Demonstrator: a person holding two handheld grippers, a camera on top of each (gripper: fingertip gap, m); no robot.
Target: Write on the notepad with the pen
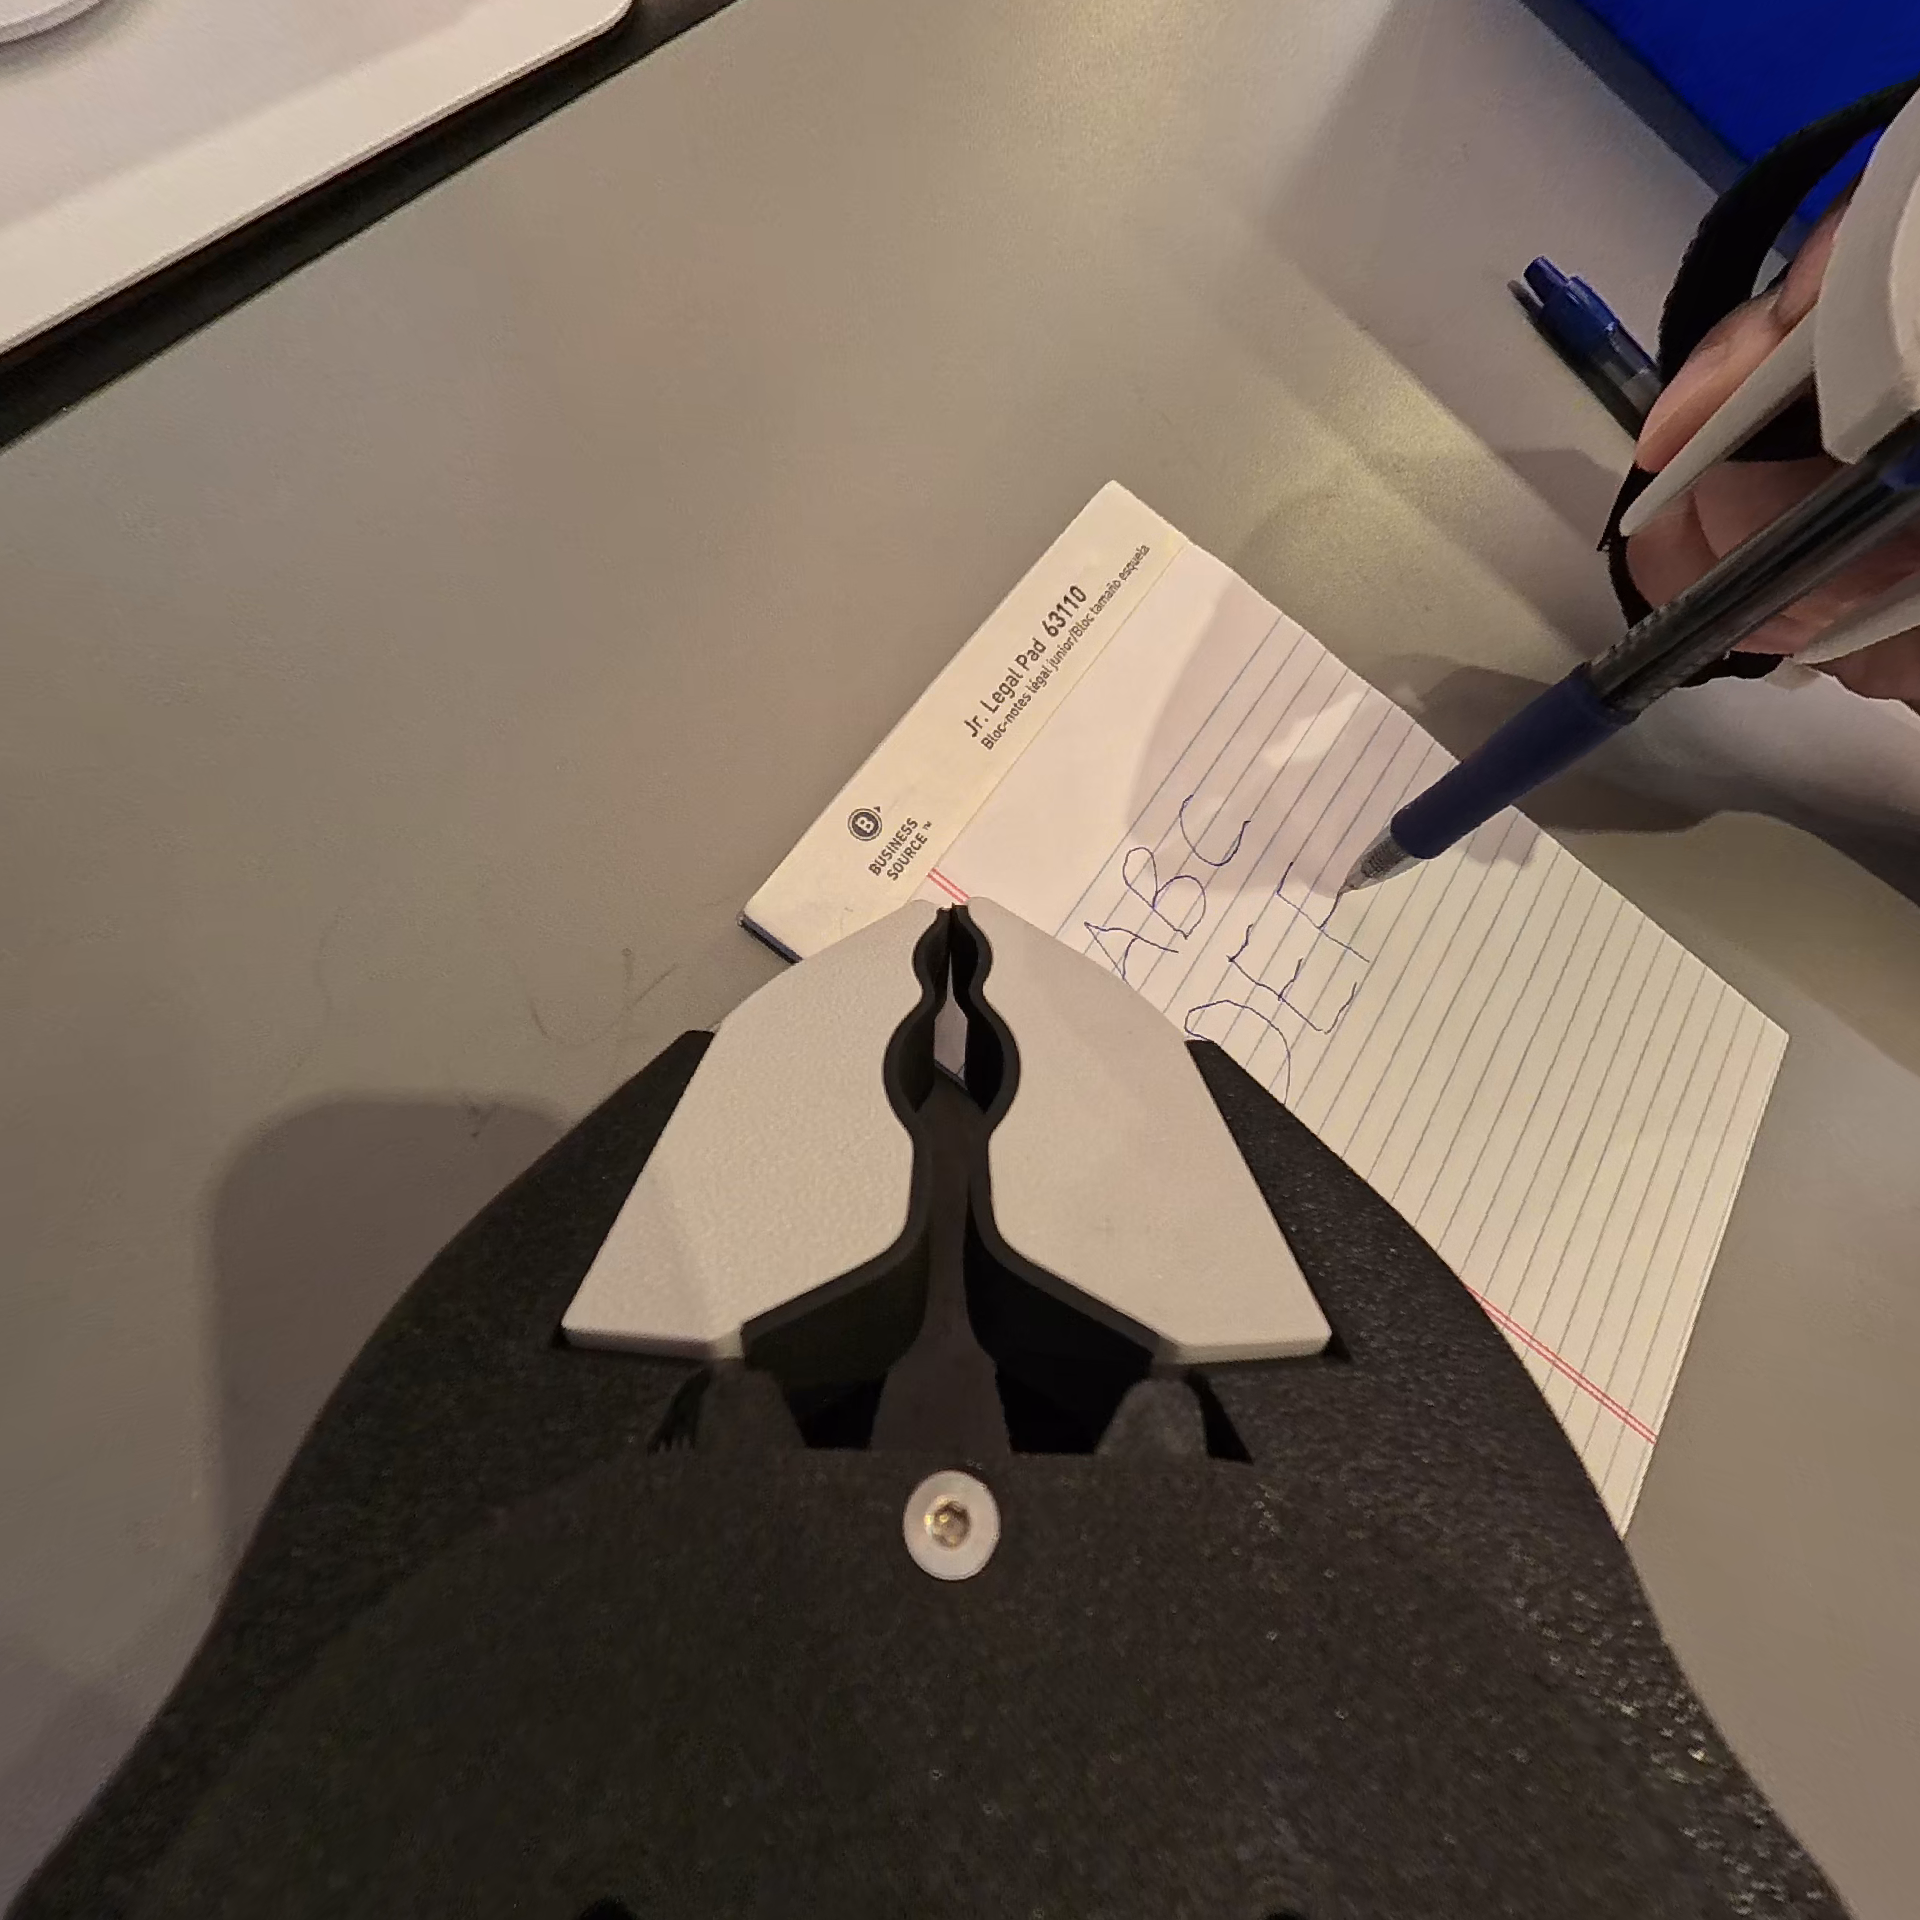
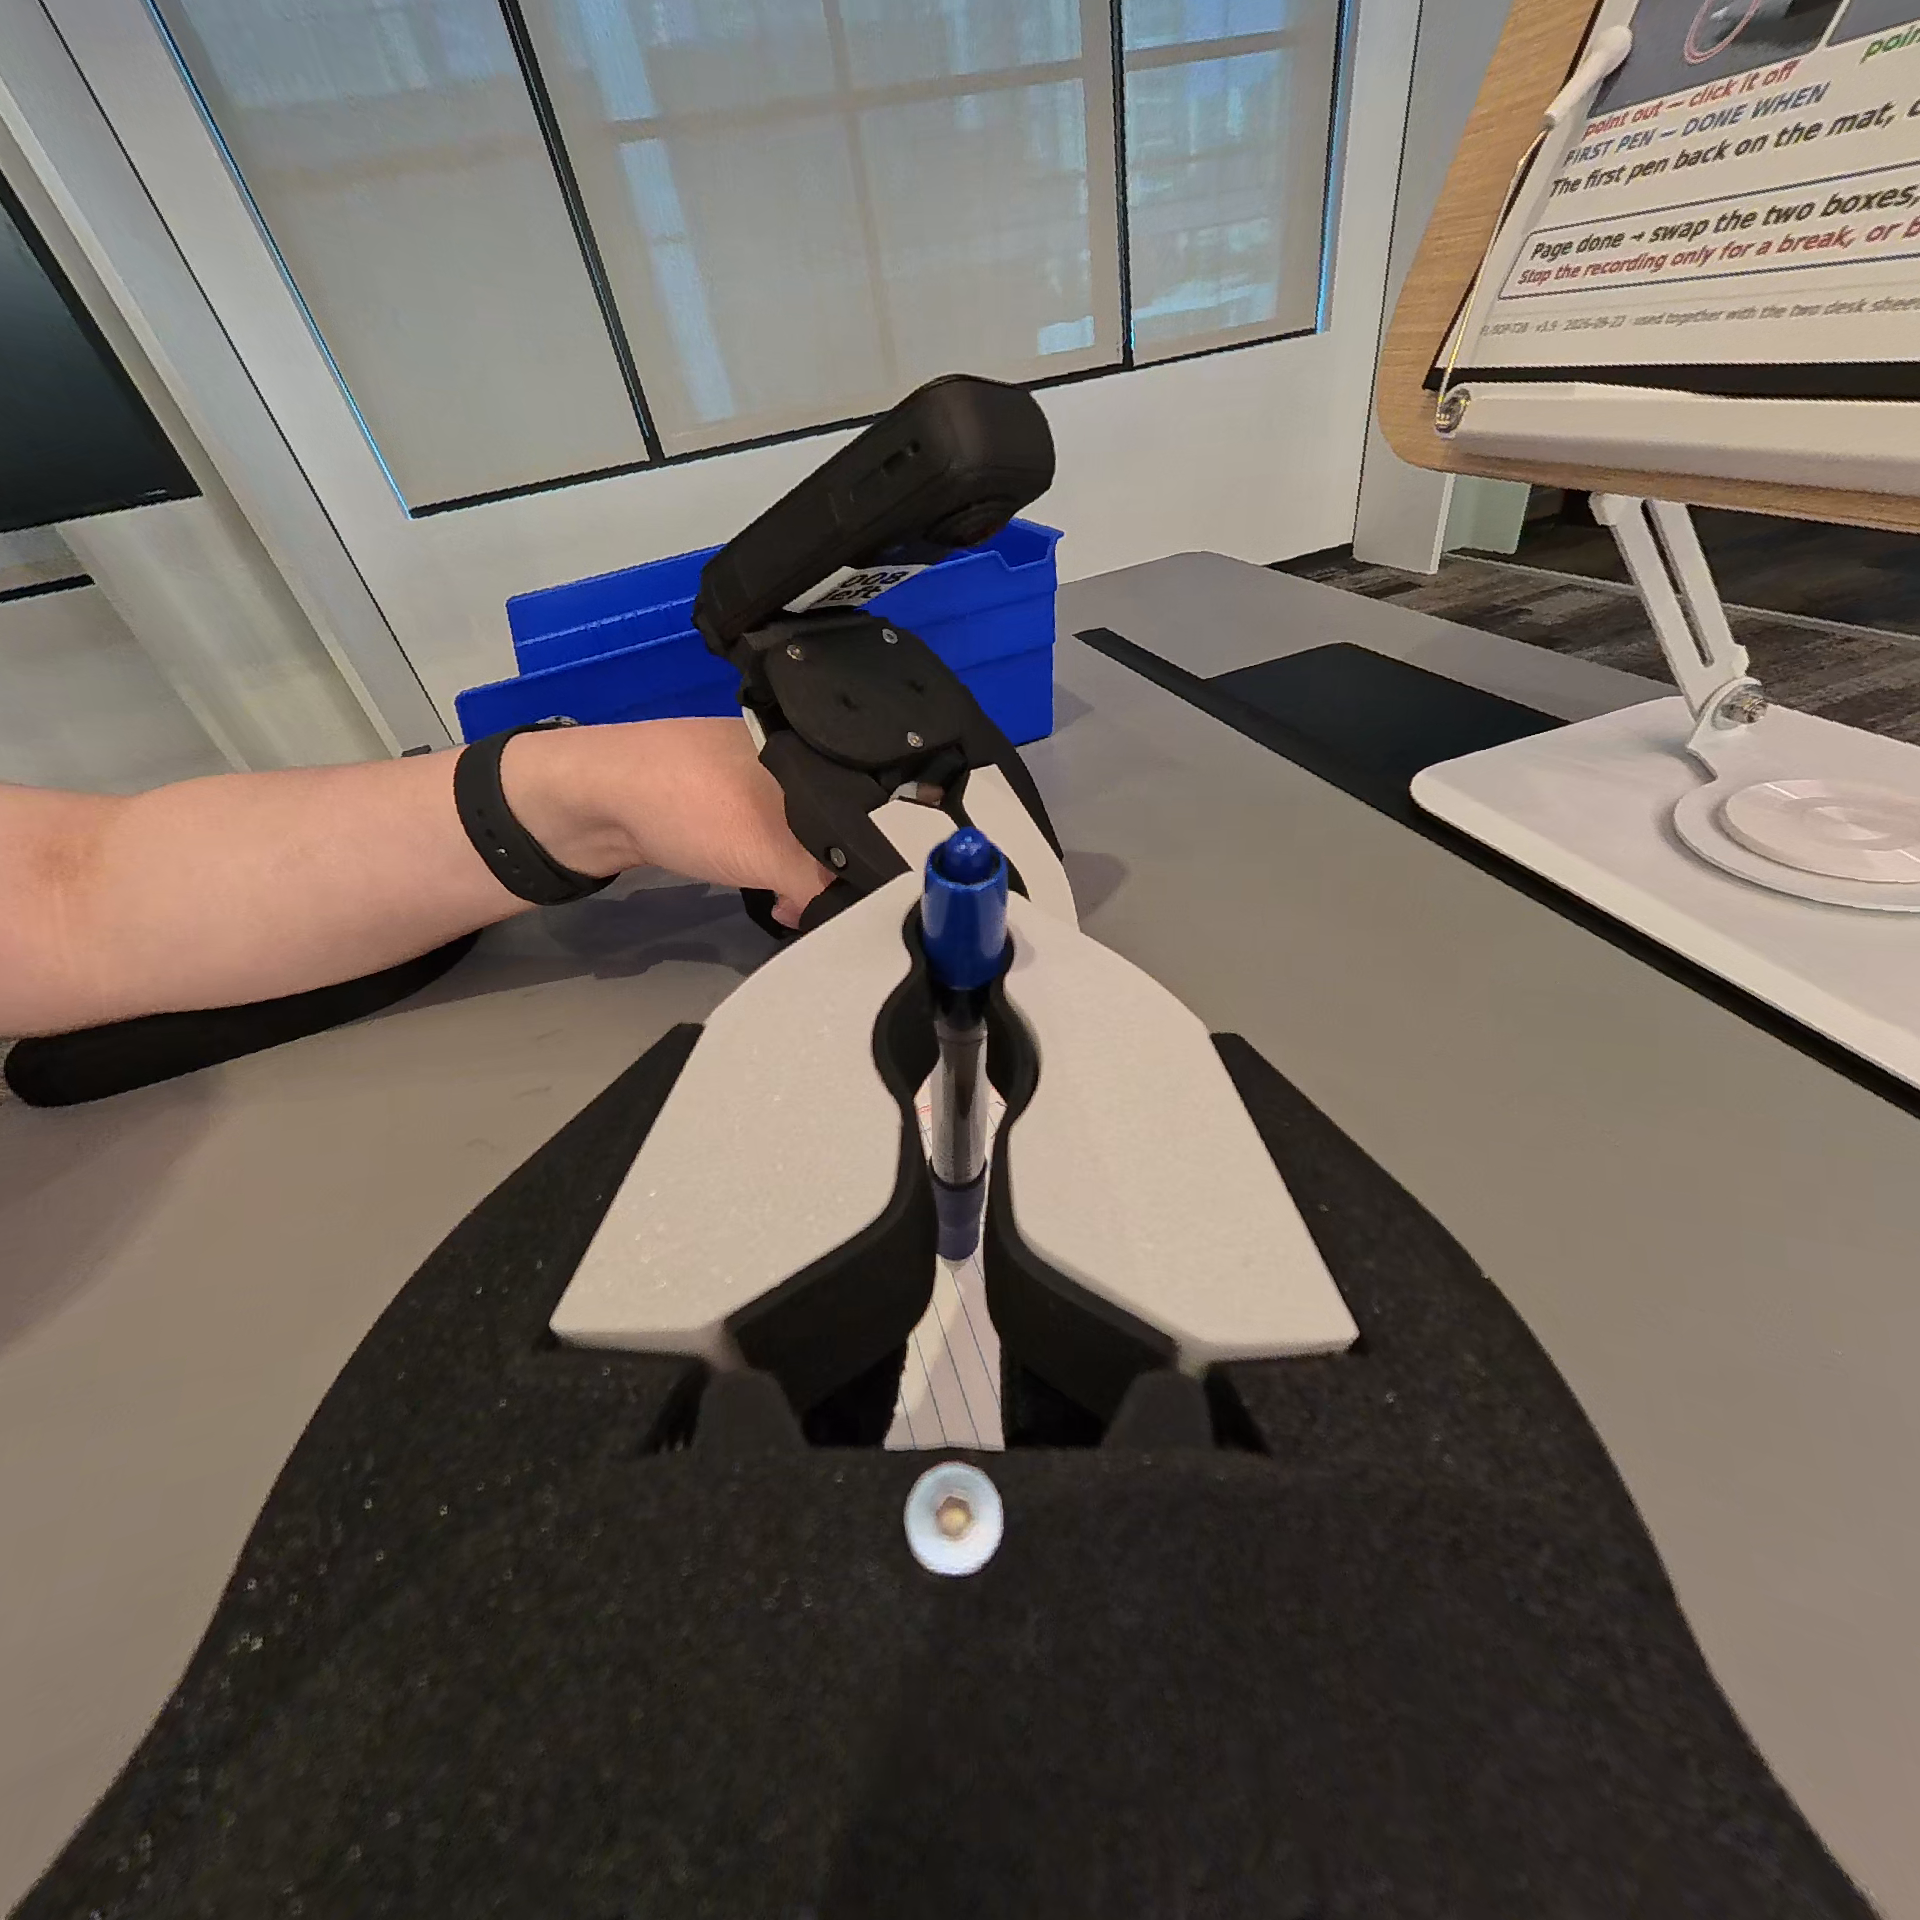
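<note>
A white lined notepad [image 1: 1507,1091] lies on the grey desk, with blue letters written in two rows near its top. My left gripper [image 1: 954,914] is shut and empty, its tips resting on the pad just below the header strip. My right gripper [image 1: 1766,561] comes in from the upper right, shut on a blue pen [image 1: 1507,769] whose tip touches the paper at the end of the second row. In the right wrist view the right gripper [image 2: 961,925] clamps the pen [image 2: 964,914] upright between its fingers, a strip of notepad [image 2: 945,1382] shows below, and the left gripper [image 2: 1039,883] sits just beyond.
A second blue pen [image 1: 1590,343] lies on the desk beyond the pad. A blue bin [image 2: 623,665] stands at the back. A white document stand [image 2: 1662,831] holding a printed sheet is at the right. A person's forearm [image 2: 260,862] rests over a black pad [image 2: 208,1029] at the left. The tips of one gripper are about 12 cm away from the tips of the other.
</note>
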